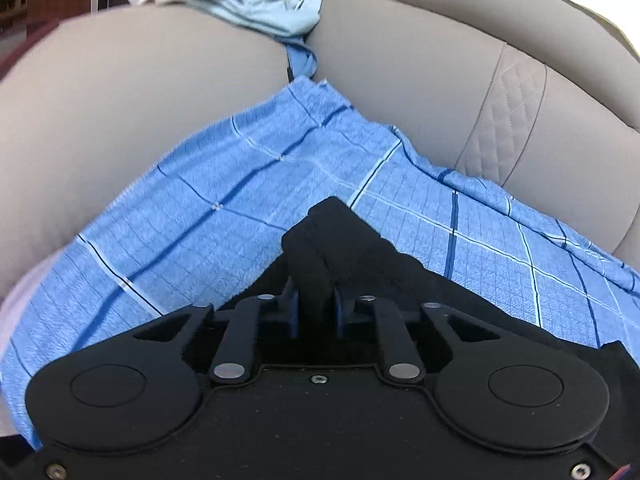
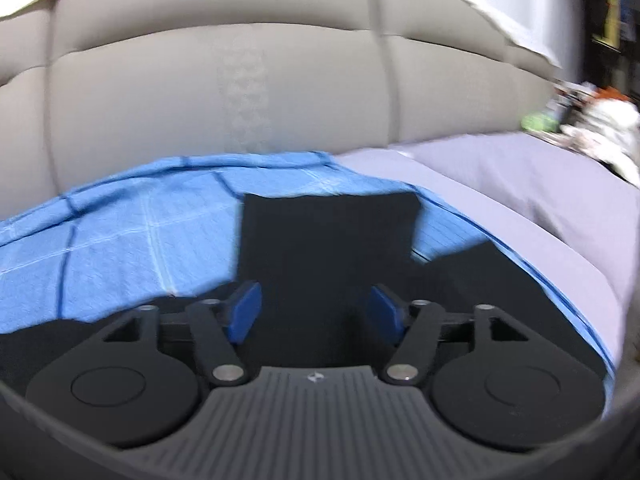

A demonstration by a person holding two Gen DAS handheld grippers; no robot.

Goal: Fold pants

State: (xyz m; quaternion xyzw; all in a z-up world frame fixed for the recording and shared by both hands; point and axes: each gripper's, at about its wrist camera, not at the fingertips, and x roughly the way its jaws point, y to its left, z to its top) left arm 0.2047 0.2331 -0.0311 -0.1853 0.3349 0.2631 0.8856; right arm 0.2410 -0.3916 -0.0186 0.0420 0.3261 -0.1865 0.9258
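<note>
My left fingers (image 1: 315, 300) are pinching a pants (image 1: 340, 236) fold over the blue cloth (image 1: 200, 220); right fingers (image 2: 314, 310) are gaping above pants (image 2: 324, 240), sofa (image 2: 160, 100) back rising just beyond.

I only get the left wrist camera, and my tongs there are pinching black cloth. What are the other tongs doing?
Observer: The right tongs are open and pinching nothing.
Operator: Are the pants close to them?
Observer: Yes. A flat part of the black pants lies right between the open fingers.
Operator: What's under it?
Observer: The blue checked cloth, which has a pale lavender sheet on its right.
</note>
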